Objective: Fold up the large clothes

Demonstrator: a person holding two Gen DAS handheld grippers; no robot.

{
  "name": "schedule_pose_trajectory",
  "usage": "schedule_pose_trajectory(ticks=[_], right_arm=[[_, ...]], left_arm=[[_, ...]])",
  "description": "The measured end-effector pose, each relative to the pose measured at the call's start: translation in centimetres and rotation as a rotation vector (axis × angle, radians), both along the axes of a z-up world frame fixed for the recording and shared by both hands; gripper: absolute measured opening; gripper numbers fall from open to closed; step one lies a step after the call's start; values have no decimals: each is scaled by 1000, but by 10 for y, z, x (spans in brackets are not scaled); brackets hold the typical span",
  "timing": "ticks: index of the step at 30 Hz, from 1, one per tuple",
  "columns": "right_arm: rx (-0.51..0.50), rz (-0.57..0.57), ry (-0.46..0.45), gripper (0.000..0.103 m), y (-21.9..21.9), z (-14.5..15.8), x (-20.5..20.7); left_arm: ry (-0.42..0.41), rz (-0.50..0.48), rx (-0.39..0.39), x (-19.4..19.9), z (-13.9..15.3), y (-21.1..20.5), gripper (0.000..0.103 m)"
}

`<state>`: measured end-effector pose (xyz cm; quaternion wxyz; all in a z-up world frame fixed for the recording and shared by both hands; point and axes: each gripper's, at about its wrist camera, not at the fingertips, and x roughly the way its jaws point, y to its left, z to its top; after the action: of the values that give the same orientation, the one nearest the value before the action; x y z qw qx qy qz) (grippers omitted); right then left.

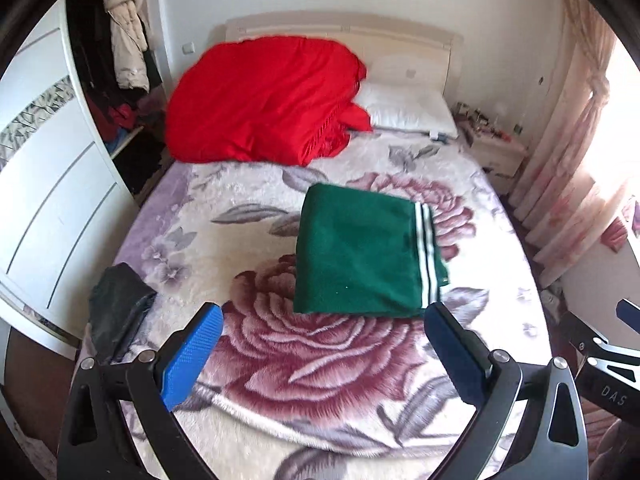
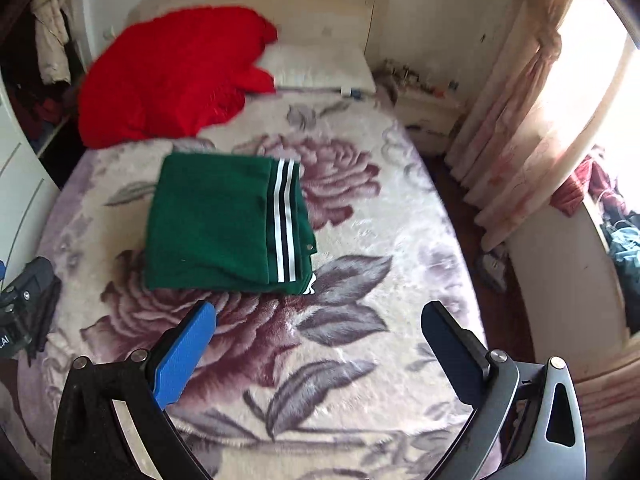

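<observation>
A green garment with white stripes (image 1: 360, 252) lies folded into a neat rectangle on the floral bed cover (image 1: 280, 360); it also shows in the right wrist view (image 2: 216, 224). My left gripper (image 1: 324, 312) is open and empty, held above the bed just short of the garment's near edge. My right gripper (image 2: 320, 308) is open and empty too, a little back from the garment's near right corner. Part of the right gripper (image 1: 600, 348) shows at the right edge of the left wrist view.
A red quilt (image 1: 260, 100) is heaped at the head of the bed beside a white pillow (image 1: 408, 108). A dark folded garment (image 1: 116, 312) lies at the bed's left edge. A white wardrobe (image 1: 48, 184) stands left; a nightstand (image 1: 496, 148) and curtains (image 1: 572, 152) stand right.
</observation>
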<state>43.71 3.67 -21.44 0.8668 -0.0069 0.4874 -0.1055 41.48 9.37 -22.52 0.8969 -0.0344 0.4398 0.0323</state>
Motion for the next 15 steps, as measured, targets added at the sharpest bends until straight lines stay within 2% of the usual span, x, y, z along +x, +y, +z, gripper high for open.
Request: schedule_pose_trajectory(ticks=[7, 15], right_arm=[[-1, 42, -100, 103, 3, 106, -81], [13, 69, -193, 103, -4, 185, -150]], left_arm=[[-67, 15, -3, -65, 76, -4, 103], [-133, 17, 13, -115, 121, -11, 103]])
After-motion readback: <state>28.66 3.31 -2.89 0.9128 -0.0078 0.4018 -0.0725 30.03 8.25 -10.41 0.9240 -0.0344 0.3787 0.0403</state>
